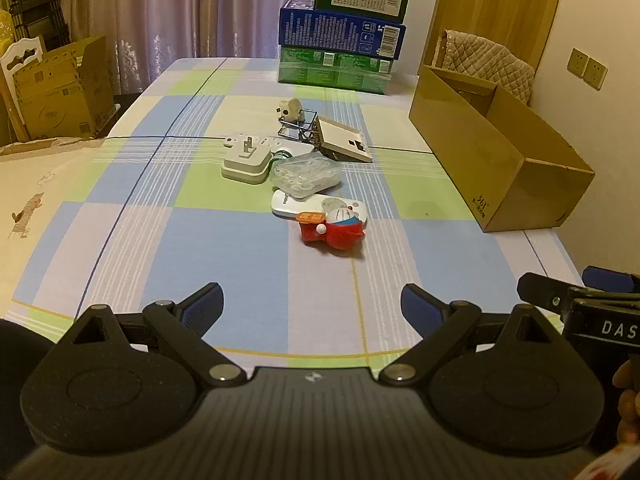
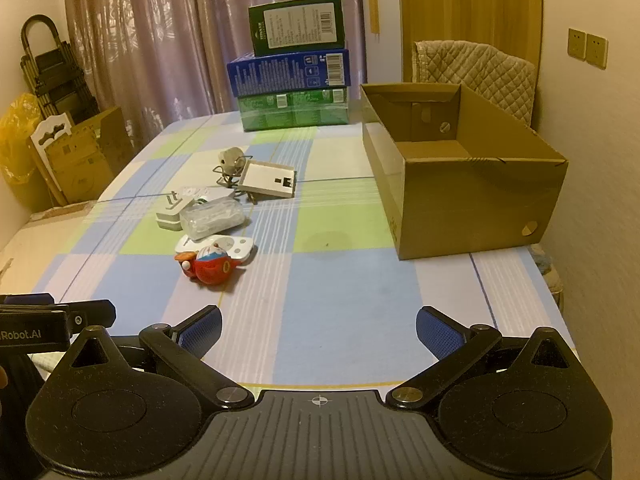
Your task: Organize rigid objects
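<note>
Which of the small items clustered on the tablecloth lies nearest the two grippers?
The red cartoon figurine, lying on its side at the near edge of the cluster, just in front of the white remote; every other item sits farther back.

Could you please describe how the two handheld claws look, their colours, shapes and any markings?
Both are matte black. The left claw and right claw each have two blue ribbed pads on black angled links with silver pivot pins, two round discs behind them and a ribbed grey centre plate. White lettering marks each body's side: "DAS" and "Robot.AI".
</note>
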Demonstrator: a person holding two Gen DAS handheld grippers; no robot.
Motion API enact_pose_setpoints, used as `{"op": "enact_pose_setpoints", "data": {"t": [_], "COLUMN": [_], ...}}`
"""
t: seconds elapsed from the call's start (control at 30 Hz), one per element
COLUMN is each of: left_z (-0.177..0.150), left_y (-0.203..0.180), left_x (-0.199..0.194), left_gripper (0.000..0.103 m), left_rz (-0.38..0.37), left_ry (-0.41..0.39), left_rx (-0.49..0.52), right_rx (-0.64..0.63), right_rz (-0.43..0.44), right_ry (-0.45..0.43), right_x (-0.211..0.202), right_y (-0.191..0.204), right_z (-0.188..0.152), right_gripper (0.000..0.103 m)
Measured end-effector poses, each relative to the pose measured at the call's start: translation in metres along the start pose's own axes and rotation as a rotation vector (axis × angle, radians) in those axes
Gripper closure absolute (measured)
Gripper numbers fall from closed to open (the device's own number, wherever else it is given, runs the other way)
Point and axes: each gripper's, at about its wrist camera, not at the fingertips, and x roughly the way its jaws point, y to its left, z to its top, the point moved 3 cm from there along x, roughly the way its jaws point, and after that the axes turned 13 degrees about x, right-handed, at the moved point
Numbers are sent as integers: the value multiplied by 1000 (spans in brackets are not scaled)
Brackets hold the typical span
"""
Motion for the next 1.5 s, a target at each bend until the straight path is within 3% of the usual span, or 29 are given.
{"op": "enact_pose_setpoints", "data": {"t": [1.5], "left_z": [1], "left_y": [0], "left_x": [-2], "left_gripper": [10], "left_rz": [-6], "left_ry": [-9], "left_rx": [-16], "right_rx": [-10], "right_rz": [-3], "right_ry": [14], "right_x": [1], "right_y": [1], "right_z": [-3], "right_gripper": [2]}}
